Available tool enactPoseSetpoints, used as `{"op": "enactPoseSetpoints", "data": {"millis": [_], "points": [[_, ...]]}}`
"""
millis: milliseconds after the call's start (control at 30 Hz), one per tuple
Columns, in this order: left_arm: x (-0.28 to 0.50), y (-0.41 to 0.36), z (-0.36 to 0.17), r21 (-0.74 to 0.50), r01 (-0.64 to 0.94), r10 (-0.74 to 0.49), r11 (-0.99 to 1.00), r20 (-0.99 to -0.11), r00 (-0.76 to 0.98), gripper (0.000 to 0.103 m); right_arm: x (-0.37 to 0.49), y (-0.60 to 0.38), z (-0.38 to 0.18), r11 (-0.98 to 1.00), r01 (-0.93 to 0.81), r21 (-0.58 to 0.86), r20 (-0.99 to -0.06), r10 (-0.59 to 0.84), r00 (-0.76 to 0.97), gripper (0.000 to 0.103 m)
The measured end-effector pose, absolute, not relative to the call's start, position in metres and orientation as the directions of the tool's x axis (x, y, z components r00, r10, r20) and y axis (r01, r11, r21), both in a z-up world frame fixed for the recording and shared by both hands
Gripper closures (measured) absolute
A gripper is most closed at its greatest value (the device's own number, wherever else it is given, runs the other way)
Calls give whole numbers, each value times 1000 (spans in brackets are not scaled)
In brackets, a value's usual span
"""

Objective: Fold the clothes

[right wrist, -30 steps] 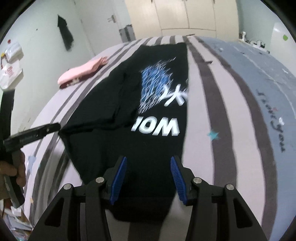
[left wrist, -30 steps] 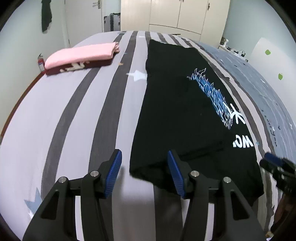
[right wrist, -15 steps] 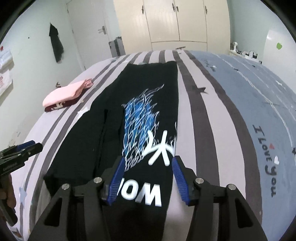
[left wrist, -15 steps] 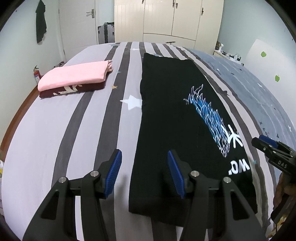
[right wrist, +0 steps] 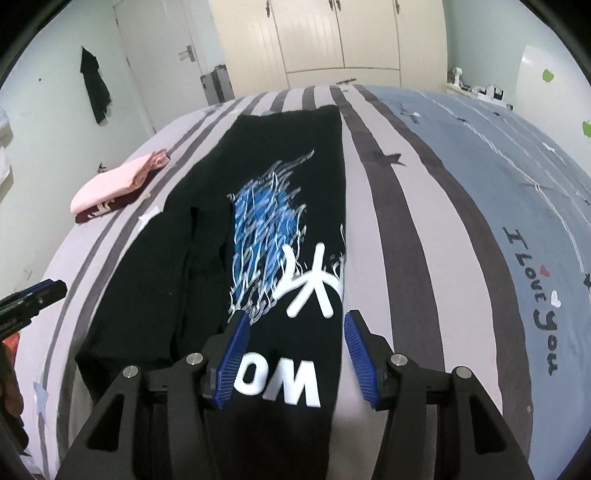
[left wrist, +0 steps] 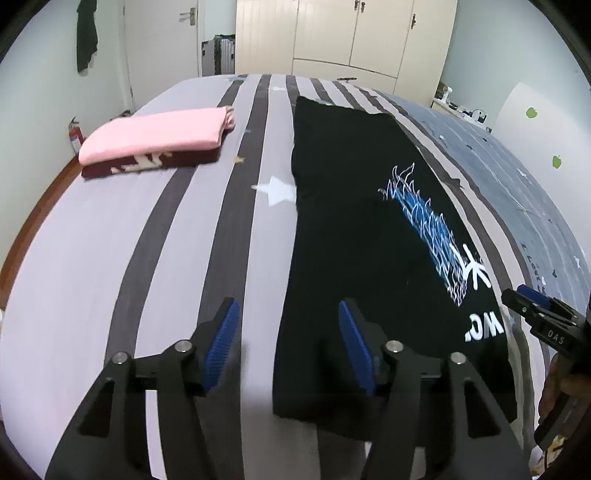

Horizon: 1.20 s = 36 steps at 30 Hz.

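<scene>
Left wrist view: left gripper (left wrist: 288,338) jaws opening, nothing clamped, above the left edge of the black T-shirt (left wrist: 354,229) lying in a long strip on the striped bed (left wrist: 177,236).

Right wrist view: right gripper (right wrist: 293,352) jaws opening, gripping nothing, over the shirt's right edge.

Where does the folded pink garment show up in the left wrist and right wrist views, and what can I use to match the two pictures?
Left wrist view: the folded pink garment lies upper left, on top of a dark red folded garment, left of the black T-shirt.
Right wrist view: the same pink garment sits far left at mid-height, smaller.
Shared landmark: the cream wardrobe doors beyond the bed.
</scene>
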<state>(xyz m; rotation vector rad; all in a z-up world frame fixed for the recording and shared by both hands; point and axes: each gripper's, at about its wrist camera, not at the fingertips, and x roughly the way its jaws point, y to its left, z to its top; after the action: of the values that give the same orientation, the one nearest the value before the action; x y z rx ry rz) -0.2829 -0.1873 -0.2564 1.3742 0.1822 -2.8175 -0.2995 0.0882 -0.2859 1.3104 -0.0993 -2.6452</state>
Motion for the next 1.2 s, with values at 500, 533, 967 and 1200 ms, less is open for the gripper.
{"op": "enactPoseSetpoints", "data": {"millis": [500,533,967,1200], "points": [[-248,-192,-300,-158,5,131,-987,-836,-534,46,-260,107,-325,-984,96,152,-838,-180,-515,45],[-248,-191,-301,-161,1,136,-987,-835,-533,46,-260,106,-326,-984,98,150,-838,-179,-515,45],[-258,-188,-320,-225,-19,203,-974,-836,-510,46,-255,110,-326,-968,96,234,-827,-250,-503,45],[-251,-180,-326,-211,-66,215,-975,-835,-506,48,-250,97,-333,-967,126,223,-829,-257,-496,45]]}}
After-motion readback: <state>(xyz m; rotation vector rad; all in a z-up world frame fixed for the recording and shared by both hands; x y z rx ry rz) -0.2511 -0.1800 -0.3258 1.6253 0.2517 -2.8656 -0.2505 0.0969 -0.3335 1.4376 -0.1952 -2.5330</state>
